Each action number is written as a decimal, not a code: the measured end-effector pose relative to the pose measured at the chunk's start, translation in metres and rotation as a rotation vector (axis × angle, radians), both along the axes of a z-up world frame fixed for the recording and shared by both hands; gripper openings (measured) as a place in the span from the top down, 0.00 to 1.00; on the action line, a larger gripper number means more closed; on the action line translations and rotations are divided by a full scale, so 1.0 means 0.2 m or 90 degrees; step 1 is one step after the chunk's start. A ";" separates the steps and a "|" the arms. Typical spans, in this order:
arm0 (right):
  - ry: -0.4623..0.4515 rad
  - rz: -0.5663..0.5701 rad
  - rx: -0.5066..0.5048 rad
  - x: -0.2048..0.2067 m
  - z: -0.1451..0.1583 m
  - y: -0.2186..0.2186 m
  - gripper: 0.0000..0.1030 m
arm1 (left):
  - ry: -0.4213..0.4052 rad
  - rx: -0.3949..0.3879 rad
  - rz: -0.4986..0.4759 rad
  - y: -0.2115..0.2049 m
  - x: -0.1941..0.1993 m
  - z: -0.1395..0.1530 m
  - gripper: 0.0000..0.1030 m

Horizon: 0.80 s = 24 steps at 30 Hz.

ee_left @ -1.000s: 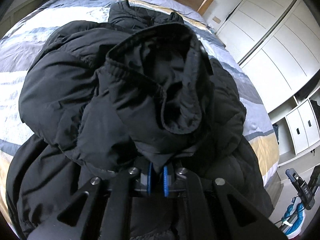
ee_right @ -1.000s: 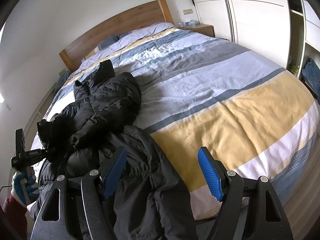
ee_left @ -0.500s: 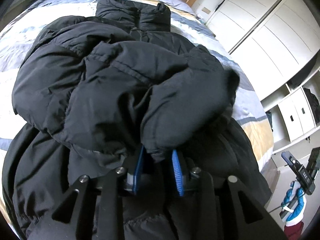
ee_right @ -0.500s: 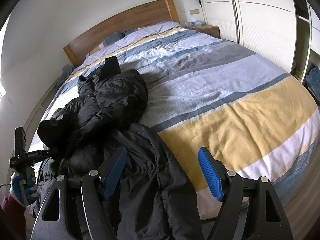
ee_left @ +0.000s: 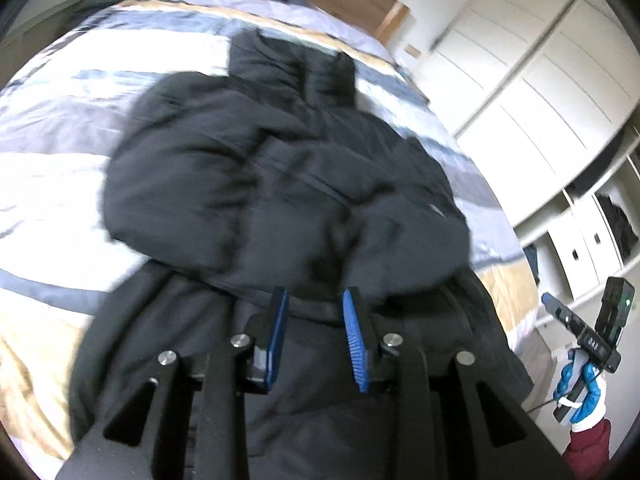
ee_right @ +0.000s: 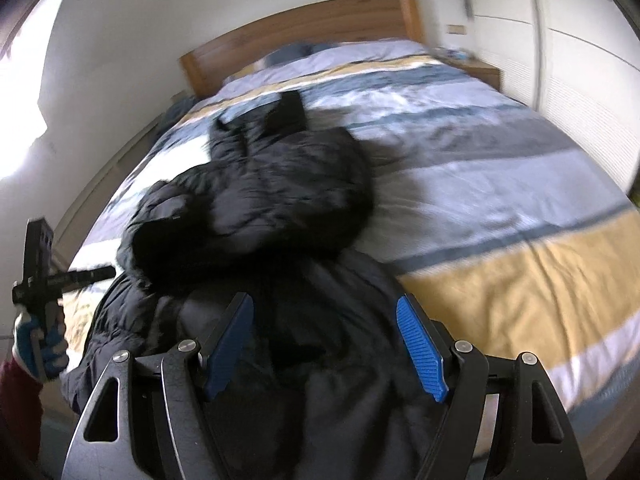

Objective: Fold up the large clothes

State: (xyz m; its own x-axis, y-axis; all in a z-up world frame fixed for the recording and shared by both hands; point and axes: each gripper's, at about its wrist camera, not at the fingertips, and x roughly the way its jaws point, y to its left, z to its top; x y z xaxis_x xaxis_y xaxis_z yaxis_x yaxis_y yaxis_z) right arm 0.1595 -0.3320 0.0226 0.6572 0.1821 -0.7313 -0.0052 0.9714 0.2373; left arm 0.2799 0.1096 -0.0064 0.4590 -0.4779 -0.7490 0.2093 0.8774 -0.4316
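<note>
Jacket (ee_left: 280,184), black, quilted, bulky: one item, lying on the striped bed (ee_right: 500,208) along its left side, collar toward the headboard (ee_right: 304,28), hem hanging toward the foot edge nearest me. Both views are blurred.

Condition: a sleeve (ee_left: 392,248) is laid across the chest, its cuff end bunched near the middle of the body. The lower body looks unfolded, as far as the blur allows.

Step in hand, as I judge it: the sleeve fold is placed and let go; I am between folds.

Left gripper (ee_left: 316,340): partly spread, nothing between its blue pads (ee_left: 354,344); the cuff sits just beyond the fingertips, apart from them, with the lower body beneath.

Right gripper (ee_right: 326,344): spread wide and empty, hovering over the hem portion near the foot edge, touching nothing I can make out.

Next move, by my reckoning: take the hem at two points, one per gripper, and carry it up toward the collar. Padding is thick and springy; a deep bite will be needed or the layer slips.
</note>
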 end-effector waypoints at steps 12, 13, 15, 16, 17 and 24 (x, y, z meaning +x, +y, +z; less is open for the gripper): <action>-0.042 0.247 -0.032 0.59 0.16 0.89 0.29 | -0.006 0.021 0.113 0.45 0.31 0.03 0.74; -0.045 0.269 -0.035 0.64 0.16 0.97 0.29 | -0.004 0.021 0.113 0.46 0.33 0.02 0.74; -0.041 0.296 -0.040 0.71 0.13 1.10 0.29 | 0.000 0.021 0.109 0.45 0.38 0.00 0.74; -0.035 0.311 -0.039 0.75 0.10 1.17 0.29 | 0.002 0.022 0.104 0.43 0.40 -0.02 0.74; -0.030 0.320 -0.040 0.77 0.08 1.20 0.29 | 0.005 0.022 0.100 0.42 0.42 -0.04 0.74; 0.057 0.336 -0.072 0.89 -0.25 1.28 0.29 | 0.057 0.037 0.079 0.28 0.52 -0.29 0.74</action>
